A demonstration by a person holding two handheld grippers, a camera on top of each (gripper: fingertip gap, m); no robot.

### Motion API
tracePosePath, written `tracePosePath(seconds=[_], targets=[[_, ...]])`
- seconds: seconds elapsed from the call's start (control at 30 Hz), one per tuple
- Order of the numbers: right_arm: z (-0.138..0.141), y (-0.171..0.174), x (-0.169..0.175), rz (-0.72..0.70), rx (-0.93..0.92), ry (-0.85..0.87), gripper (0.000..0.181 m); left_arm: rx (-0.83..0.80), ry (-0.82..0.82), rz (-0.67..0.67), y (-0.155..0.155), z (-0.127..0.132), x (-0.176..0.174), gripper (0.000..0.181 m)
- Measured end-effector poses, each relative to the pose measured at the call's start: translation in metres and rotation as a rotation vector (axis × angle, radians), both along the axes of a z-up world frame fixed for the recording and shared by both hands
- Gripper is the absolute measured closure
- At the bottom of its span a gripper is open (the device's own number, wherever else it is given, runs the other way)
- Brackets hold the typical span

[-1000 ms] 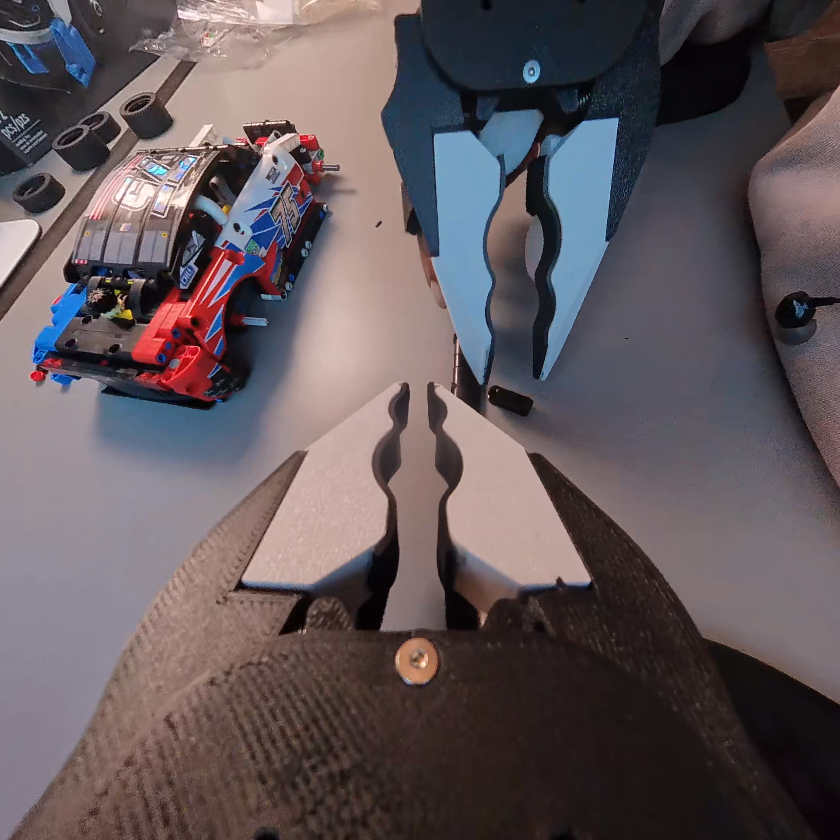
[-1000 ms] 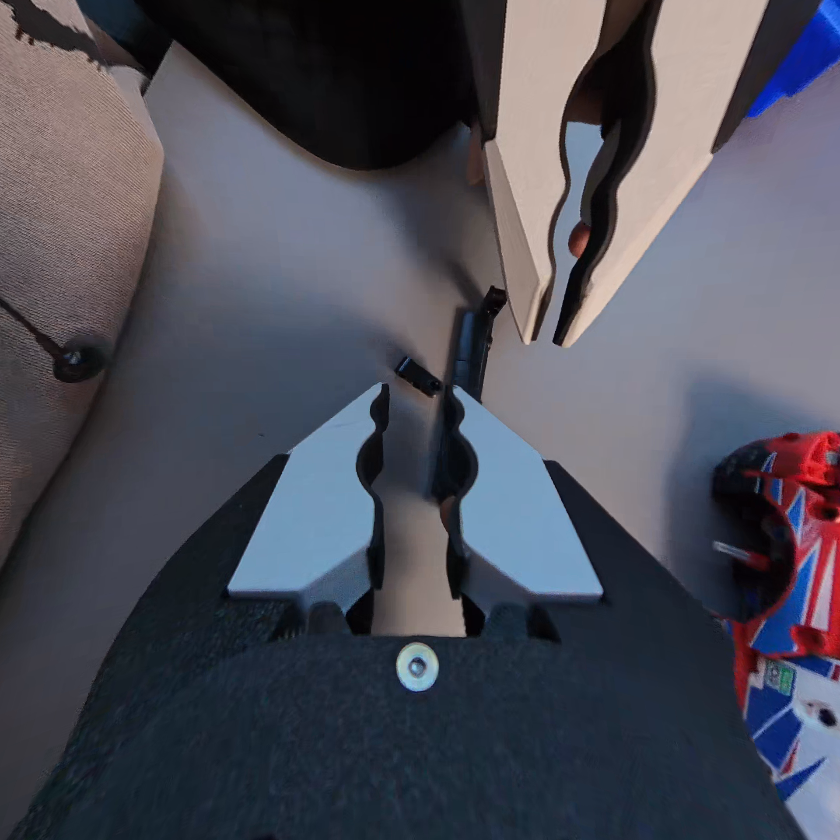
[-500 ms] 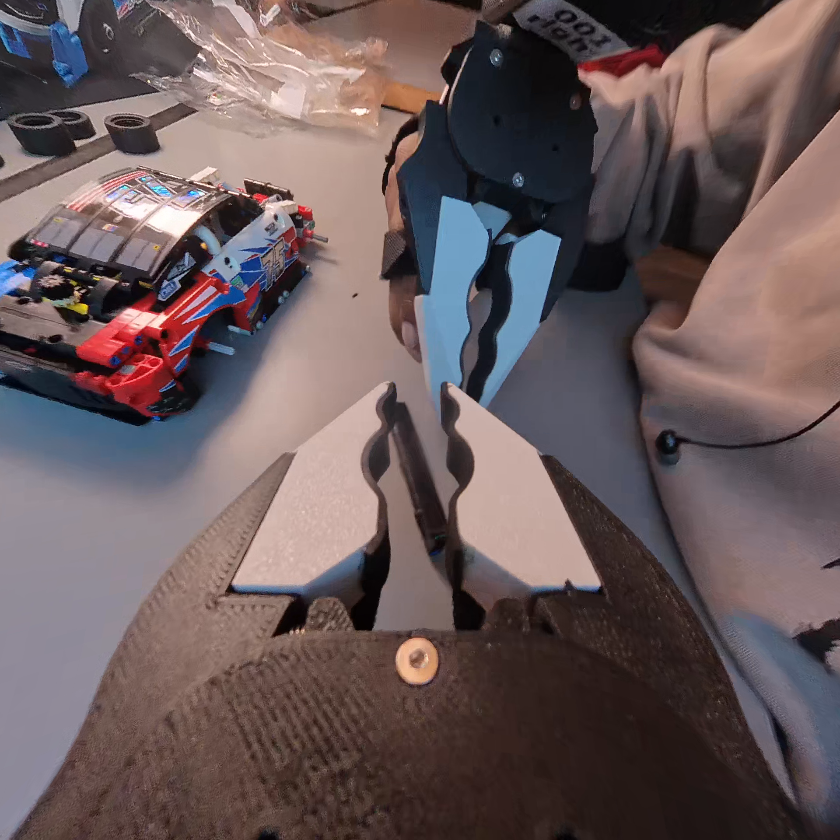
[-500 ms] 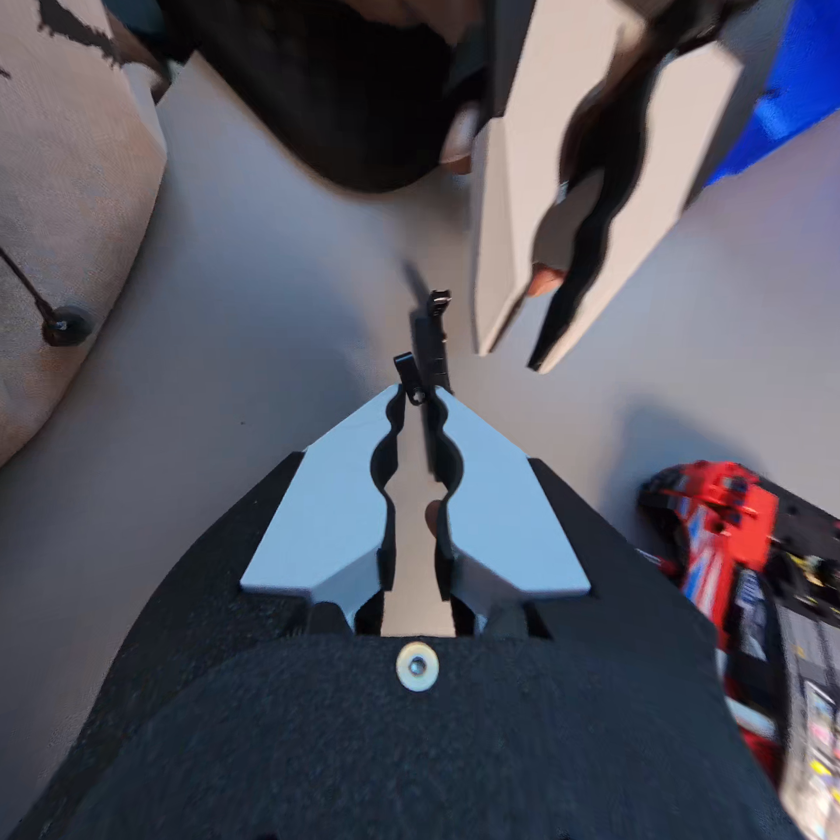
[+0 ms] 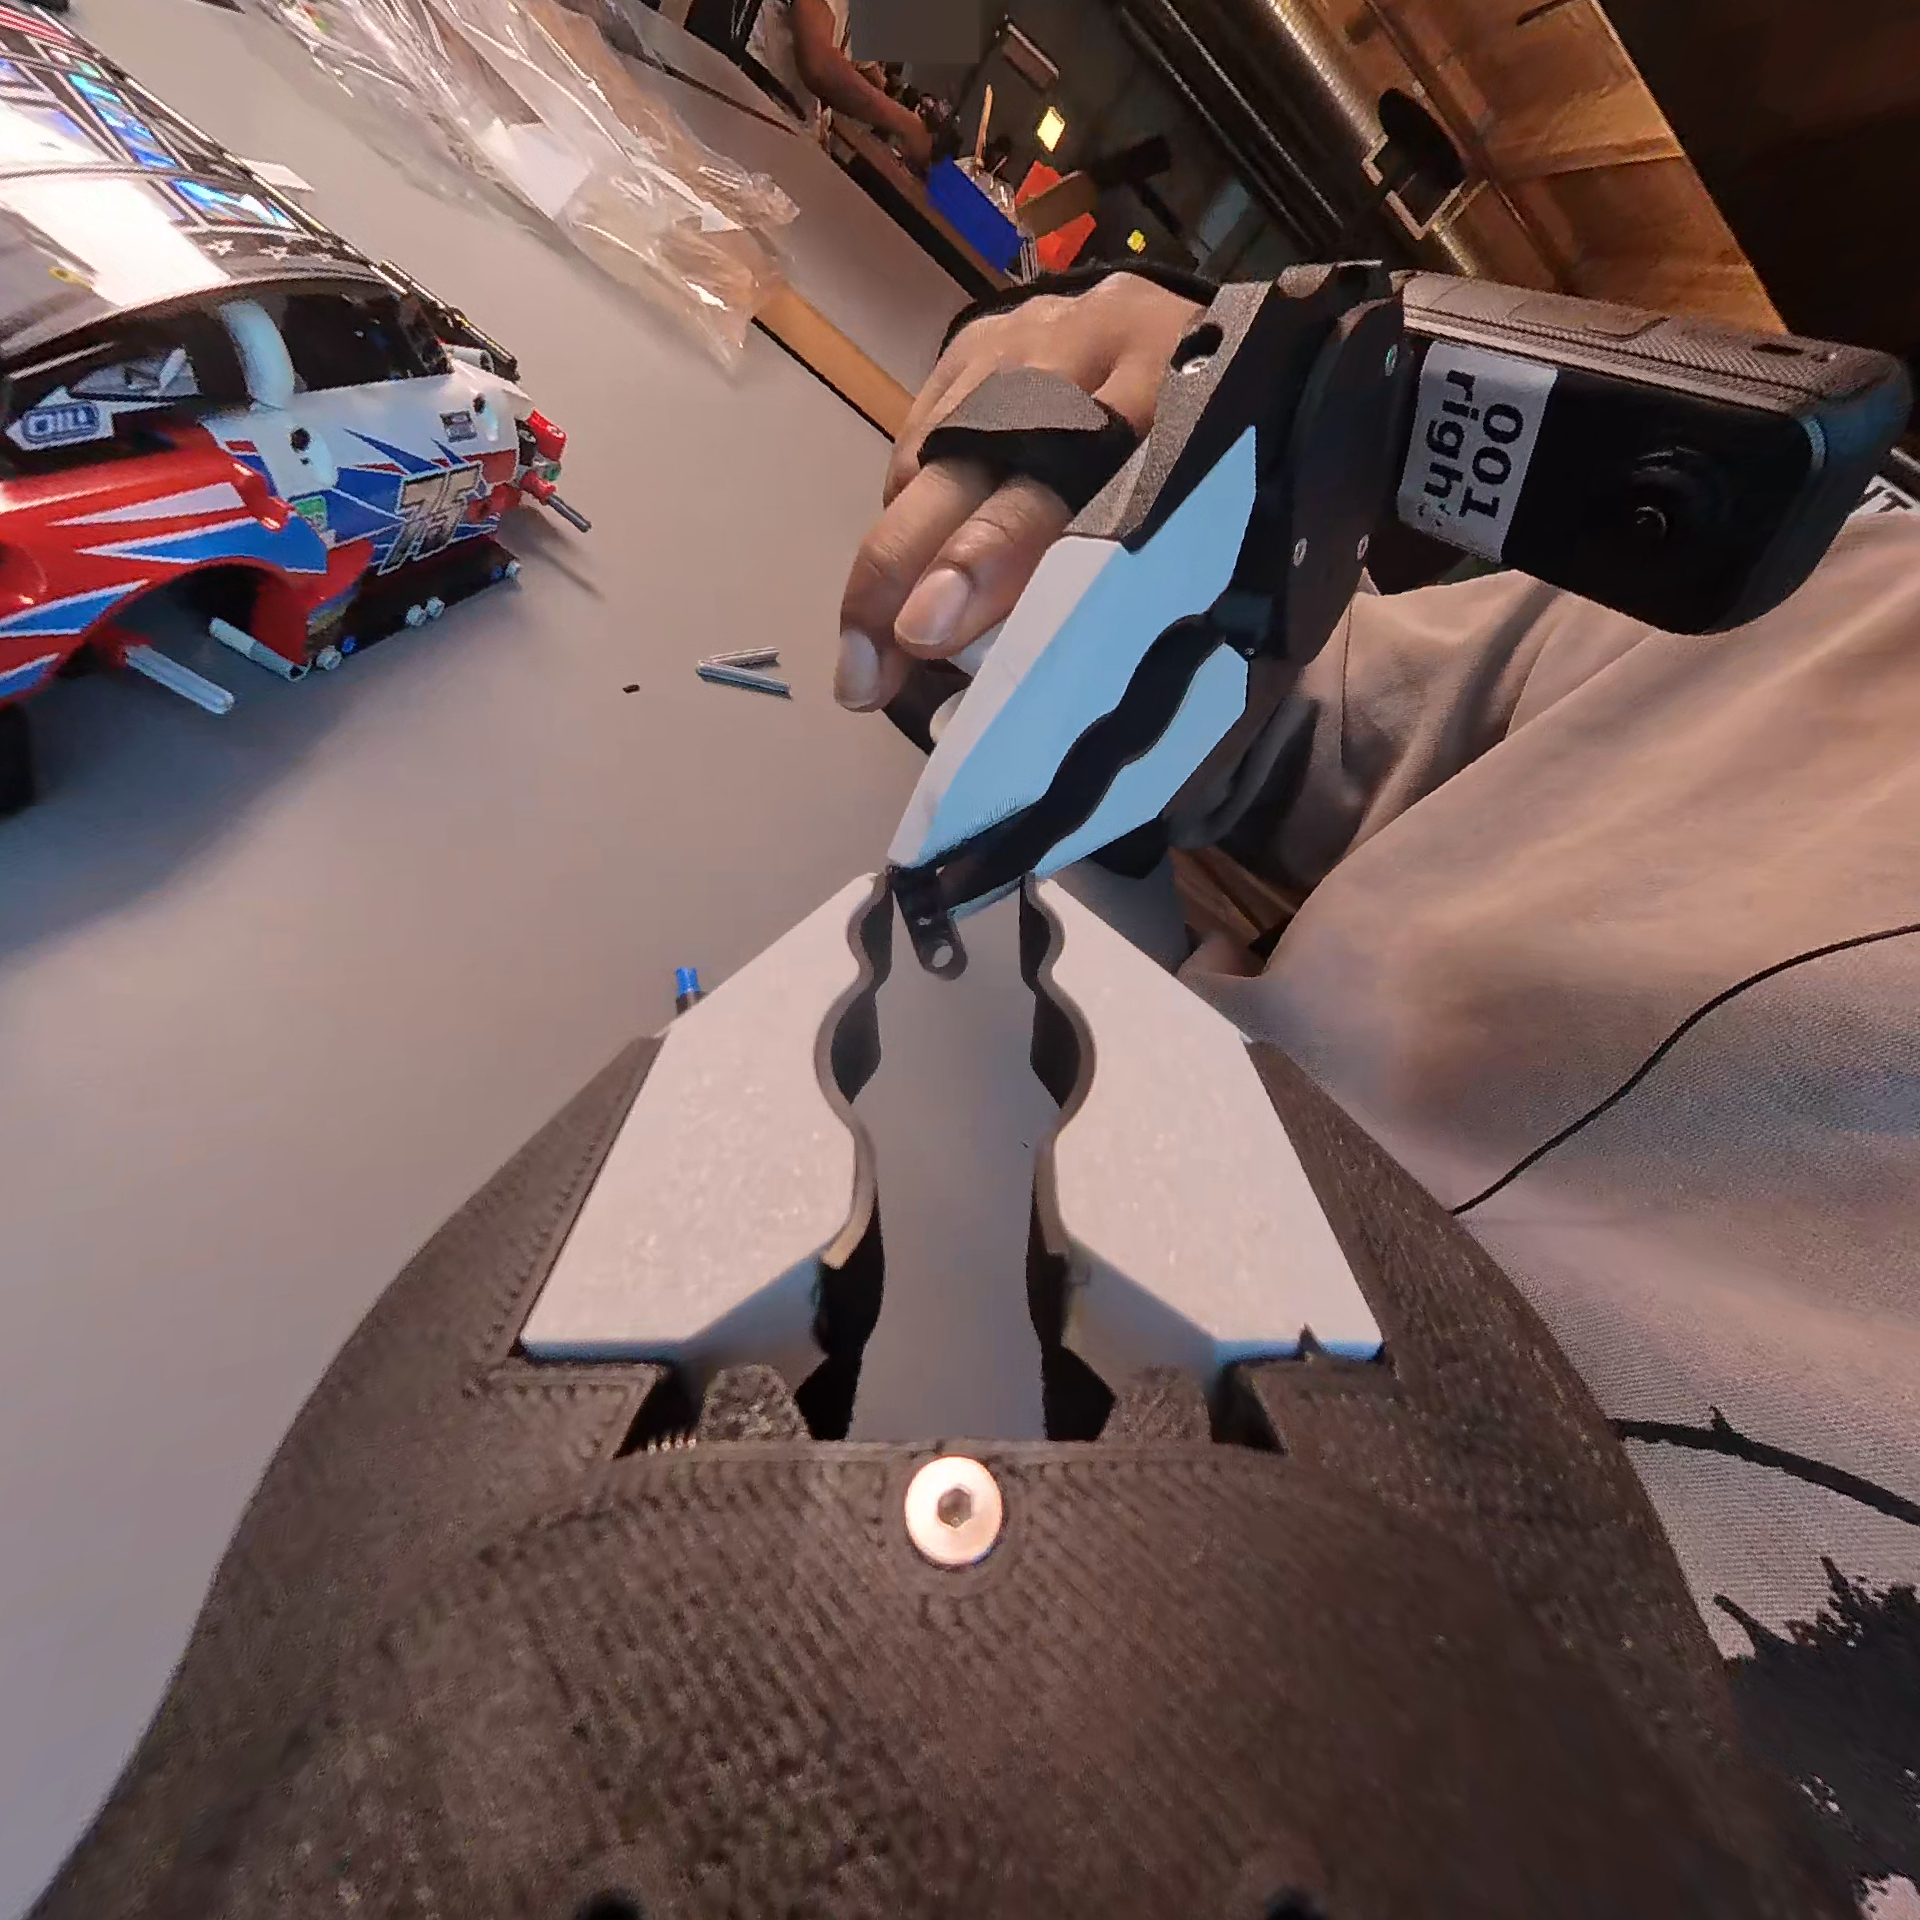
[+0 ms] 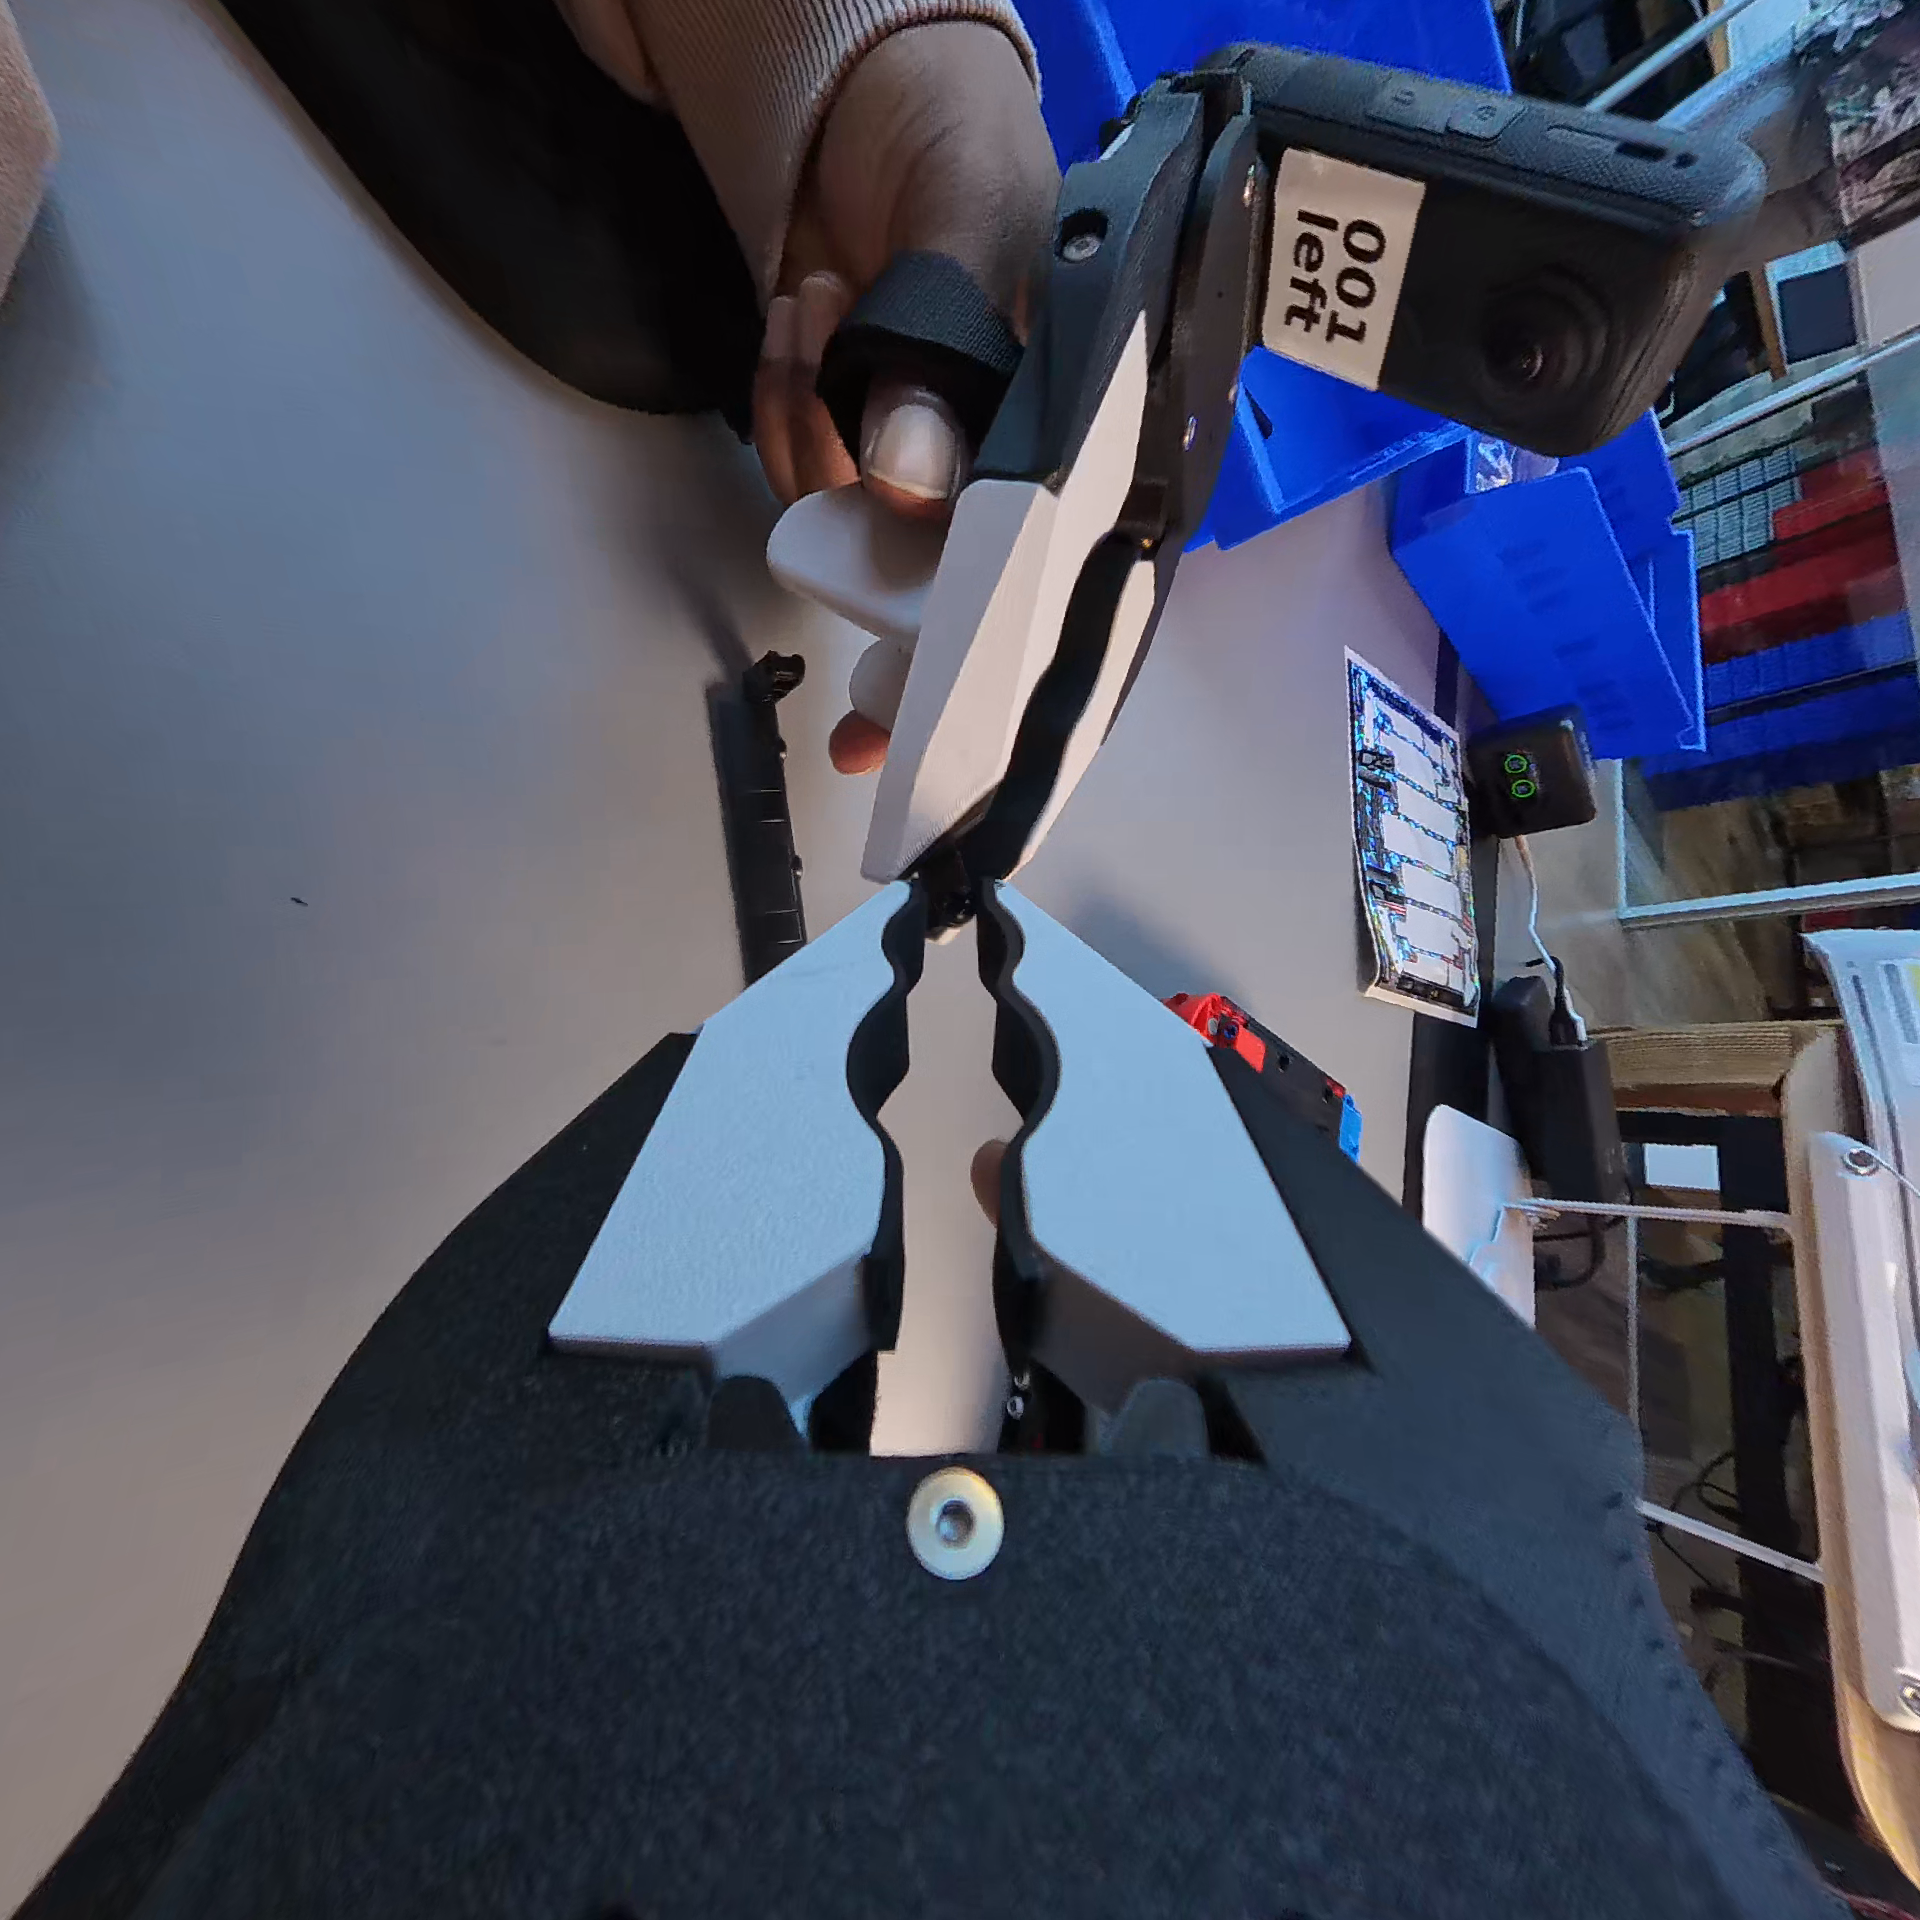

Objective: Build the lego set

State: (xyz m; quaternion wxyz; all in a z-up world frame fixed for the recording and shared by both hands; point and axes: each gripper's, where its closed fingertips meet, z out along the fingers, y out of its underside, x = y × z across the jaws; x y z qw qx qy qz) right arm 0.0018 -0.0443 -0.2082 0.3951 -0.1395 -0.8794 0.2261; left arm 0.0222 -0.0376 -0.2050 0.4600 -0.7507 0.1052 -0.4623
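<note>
The right gripper (image 5: 914, 868) is raised above the grey tabletop (image 5: 416, 935), its fingers pinched on a small black lego connector (image 5: 933, 925) that juts from the tips. The left gripper (image 5: 951, 894) faces it tip to tip with its fingers parted, the connector hanging in the gap between them and touching neither that can be seen. A long black lego beam (image 6: 764, 831) lies flat on the tabletop near the person's edge. The red, white and blue lego race car (image 5: 239, 457) stands toward the far side, two grey axle pins (image 5: 743, 668) lying loose beside it, with crumpled clear plastic bags (image 5: 582, 156) beyond.
</note>
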Motion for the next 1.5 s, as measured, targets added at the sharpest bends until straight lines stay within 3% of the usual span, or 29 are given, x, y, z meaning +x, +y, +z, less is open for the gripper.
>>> tracePosePath(seconds=[0.5, 0.77, 0.97, 1.17, 1.37, 1.5], targets=[[0.015, 0.002, 0.000, 0.040, -0.138, 0.113, 0.174, 0.031, -0.072, -0.013, 0.000, 0.008, -0.003, 0.174], [0.023, -0.003, 0.010, 0.073, -0.467, 0.004, 0.175, 0.126, -0.032, -0.056, -0.007, 0.017, 0.007, 0.176], [0.026, -0.004, 0.013, 0.090, -0.513, -0.020, 0.177, 0.159, -0.021, -0.066, -0.009, 0.020, 0.009, 0.176], [0.038, 0.005, 0.009, 0.025, -0.716, -0.042, 0.169, 0.267, 0.003, 0.031, -0.004, 0.033, -0.003, 0.176], [0.041, 0.004, 0.008, -0.051, -1.098, -0.177, 0.163, 0.493, 0.298, 0.154, 0.000, 0.037, -0.006, 0.176], [0.035, -0.002, 0.014, -0.029, -1.078, -0.194, 0.181, 0.514, 0.382, 0.145, 0.000, 0.030, -0.001, 0.176]])
